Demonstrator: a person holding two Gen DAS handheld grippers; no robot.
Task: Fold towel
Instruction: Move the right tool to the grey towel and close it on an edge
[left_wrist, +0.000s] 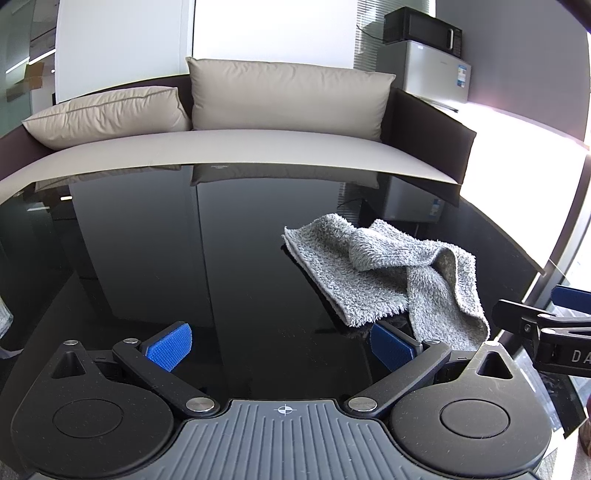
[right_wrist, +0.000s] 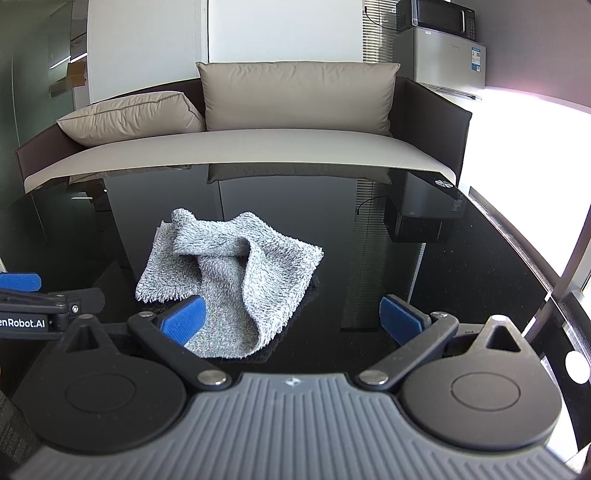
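Crumpled grey towel (right_wrist: 229, 273) on black table (right_wrist: 461, 266), at two o'clock from left gripper (left_wrist: 280, 349), eleven o'clock from right gripper (right_wrist: 295, 325). Both spread wide, holding nothing.

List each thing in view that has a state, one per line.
towel: crumpled, unfolded, on the black table, ungripped
left gripper: jaws open, empty
right gripper: jaws open, empty
microwave: door shut
mini fridge: door shut
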